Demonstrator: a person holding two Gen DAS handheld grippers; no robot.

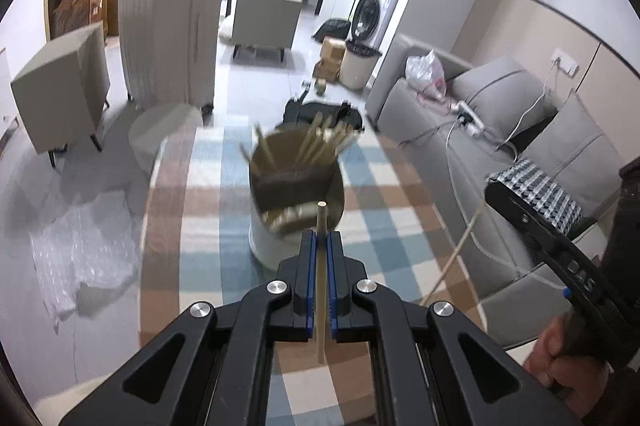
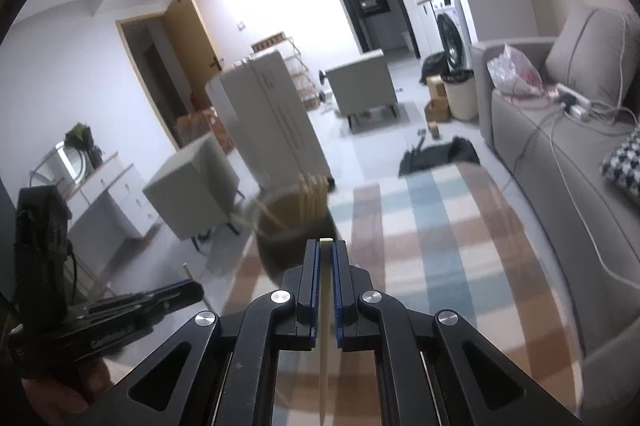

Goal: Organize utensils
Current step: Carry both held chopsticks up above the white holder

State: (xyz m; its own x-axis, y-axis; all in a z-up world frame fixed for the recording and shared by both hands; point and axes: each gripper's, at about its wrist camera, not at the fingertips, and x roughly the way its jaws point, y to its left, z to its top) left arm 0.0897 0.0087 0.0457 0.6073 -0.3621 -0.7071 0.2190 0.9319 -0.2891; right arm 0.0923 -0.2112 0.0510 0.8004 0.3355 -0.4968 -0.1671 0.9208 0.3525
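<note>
A: Blue pads on the left gripper (image 1: 321,240) are pressed tight on a pale chopstick (image 1: 321,282), nothing but the stick between them. It runs straight along the fingers, its blunt end poking out past the tips and its other end hanging below the jaws.

B: Same story on the right gripper (image 2: 327,246). Its blue pads pinch a second chopstick (image 2: 325,306), squared end just clear of the fingertips, the long shaft trailing down under the body.

A: From the left wrist you can also see the right gripper off at the right edge, a hand (image 1: 560,358) wrapped round its handle, and that thin stick slanting down from it over the table.

B: And the holder?

A: White cup (image 1: 276,246) right ahead of the left gripper, standing on the checked tablecloth (image 1: 200,246) in blue, tan and white. It's blurred, but a bundle of chopsticks (image 1: 320,141) fans out of its dark mouth, leaning mostly to the right, one or two to the left.

B: Right wrist shows the same cup (image 2: 280,222) just beyond the fingertips, sticks upright in it, very smeared. The left gripper (image 2: 176,296) sits low at the left.

A: Is either held stick touching the cup?

B: Can't tell from the blur. Both seem to be just short of the cup's mouth, near side.
</note>
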